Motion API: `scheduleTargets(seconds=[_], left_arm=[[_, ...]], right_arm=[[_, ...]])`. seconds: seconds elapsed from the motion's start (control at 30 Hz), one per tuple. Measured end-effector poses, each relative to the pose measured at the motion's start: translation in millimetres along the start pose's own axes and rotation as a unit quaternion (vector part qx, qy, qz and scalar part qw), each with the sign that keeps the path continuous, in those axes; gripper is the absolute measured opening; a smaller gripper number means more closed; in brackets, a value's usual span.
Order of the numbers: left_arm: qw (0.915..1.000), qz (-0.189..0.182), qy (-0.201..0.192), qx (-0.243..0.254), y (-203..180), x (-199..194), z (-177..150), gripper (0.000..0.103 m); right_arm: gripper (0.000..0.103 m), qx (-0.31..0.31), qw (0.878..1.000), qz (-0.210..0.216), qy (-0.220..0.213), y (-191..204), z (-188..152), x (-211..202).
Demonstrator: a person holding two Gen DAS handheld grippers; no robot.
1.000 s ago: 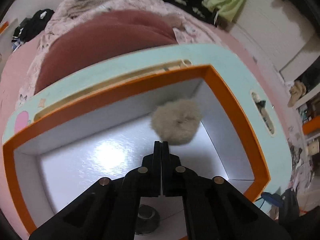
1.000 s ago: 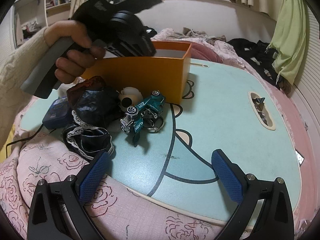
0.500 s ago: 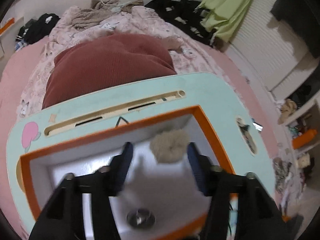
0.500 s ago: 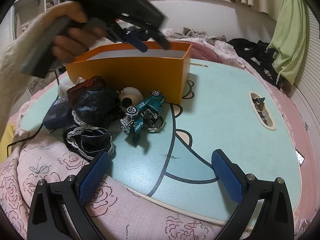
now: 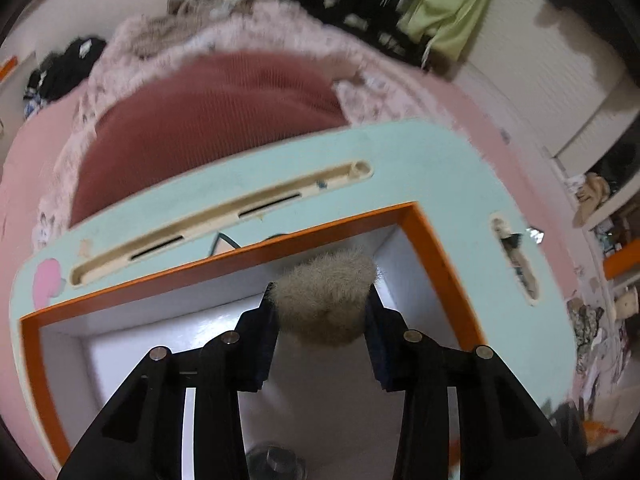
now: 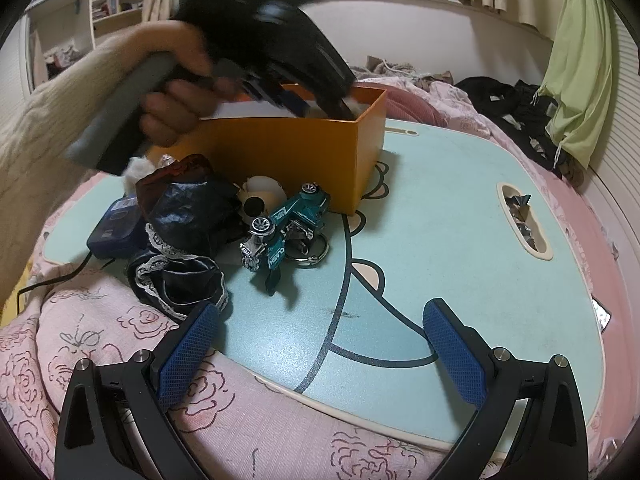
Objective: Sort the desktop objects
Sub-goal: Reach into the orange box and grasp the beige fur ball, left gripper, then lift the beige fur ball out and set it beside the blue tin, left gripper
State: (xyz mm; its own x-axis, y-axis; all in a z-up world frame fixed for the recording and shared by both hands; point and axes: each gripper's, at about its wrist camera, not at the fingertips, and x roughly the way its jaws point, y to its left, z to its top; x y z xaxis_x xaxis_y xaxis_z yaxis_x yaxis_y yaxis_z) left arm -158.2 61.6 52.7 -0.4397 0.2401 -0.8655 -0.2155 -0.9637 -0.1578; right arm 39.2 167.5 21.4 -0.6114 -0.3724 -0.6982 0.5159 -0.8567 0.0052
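- Under both claws lies the pale blue cartoon-printed table (image 6: 460,240), resting on a bed with pink rose-print bedding (image 6: 80,340); the right claw (image 6: 320,354) hangs over the table's near edge, its blue-padded fingers (image 6: 188,350) spread wide apart with nothing between them.
- Ahead and to the left of the right claw stands the orange box (image 6: 288,160), white inside, open at the top.
- Over that box the left claw (image 5: 322,308) points down into the white interior, gripped by a hand (image 6: 176,96) in a cream knit sleeve; its jaws stand partly apart, with the beige fluffy pom-pom (image 5: 326,300) between the fingertips. Both pads seem to touch the fluff at its sides, though whether they truly squeeze it I cannot tell.
- Below the left claw, on the box floor, sits a small round metal object (image 5: 276,460), blurred.
- Left and ahead of the right claw, just in front of the box, lies a heap of dark lace-trimmed fabric (image 6: 180,248), with a dark blue device (image 6: 116,228) and its cord beside it.
- Straight ahead of the right claw's left finger lies a teal toy car (image 6: 288,220), touching a key ring (image 6: 310,254) and a white round object (image 6: 260,194).
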Motion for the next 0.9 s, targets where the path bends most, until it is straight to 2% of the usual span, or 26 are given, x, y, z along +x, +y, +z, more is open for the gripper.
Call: scheduleTargets(seconds=[0.17, 0.3, 0.37, 0.47, 0.53, 0.57, 0.63, 0.73, 0.77, 0.8, 0.83, 0.9], left_arm=[[0.9951, -0.032, -0.092, 0.018, -5.6, -80.8, -39.5, 0.040], [0.9918, -0.034, -0.117, 0.036, -8.2, -118.4, -91.5, 0.040], [0.9921, -0.037, -0.114, 0.036, -5.8, -120.4, -117.1, 0.040], [0.9957, -0.027, -0.088, 0.010, 3.1, -108.4, -148.3, 0.040], [0.9962, -0.011, -0.086, -0.002, 7.6, -99.4, -166.1, 0.041], [0.9959, -0.016, -0.088, -0.008, 10.3, -98.6, -173.3, 0.041], [0.9956, -0.033, -0.087, -0.014, 11.8, -93.5, -180.0, 0.041], [0.9959, -0.028, -0.086, -0.003, 8.1, -85.4, -183.5, 0.043], [0.9955, -0.025, -0.092, 0.004, 4.8, -83.7, -183.5, 0.048], [0.9951, -0.018, -0.097, 0.009, 2.2, -83.7, -185.5, 0.061], [0.9946, -0.010, -0.102, 0.012, 0.7, -84.3, -186.6, 0.065], [0.9913, 0.001, -0.130, 0.019, -3.5, -91.9, -189.0, 0.066]], right_arm=[[0.102, 0.000, 1.000, 0.000, 0.000, 2.1, 0.4, 1.7], [0.102, 0.001, 1.000, -0.001, 0.000, 2.5, 0.5, 2.3], [0.102, 0.001, 1.000, 0.000, -0.001, 4.0, 1.0, 3.3], [0.102, 0.001, 1.000, 0.000, -0.001, 3.6, 0.7, 2.8], [0.102, 0.001, 1.000, 0.000, -0.001, 2.3, 0.5, 2.1], [0.102, 0.001, 1.000, -0.001, -0.001, 3.1, 0.6, 2.6], [0.102, 0.002, 1.000, 0.000, -0.001, 2.9, 0.4, 2.3], [0.102, 0.002, 1.000, 0.000, -0.001, 2.5, 0.3, 2.1], [0.102, 0.002, 1.000, -0.001, -0.001, 2.9, 0.3, 2.2], [0.102, 0.002, 1.000, 0.000, -0.001, 2.5, 0.3, 2.1], [0.102, 0.002, 1.000, -0.001, -0.001, 2.6, 0.1, 2.0], [0.102, 0.002, 1.000, 0.000, -0.001, 2.6, 0.2, 2.1]])
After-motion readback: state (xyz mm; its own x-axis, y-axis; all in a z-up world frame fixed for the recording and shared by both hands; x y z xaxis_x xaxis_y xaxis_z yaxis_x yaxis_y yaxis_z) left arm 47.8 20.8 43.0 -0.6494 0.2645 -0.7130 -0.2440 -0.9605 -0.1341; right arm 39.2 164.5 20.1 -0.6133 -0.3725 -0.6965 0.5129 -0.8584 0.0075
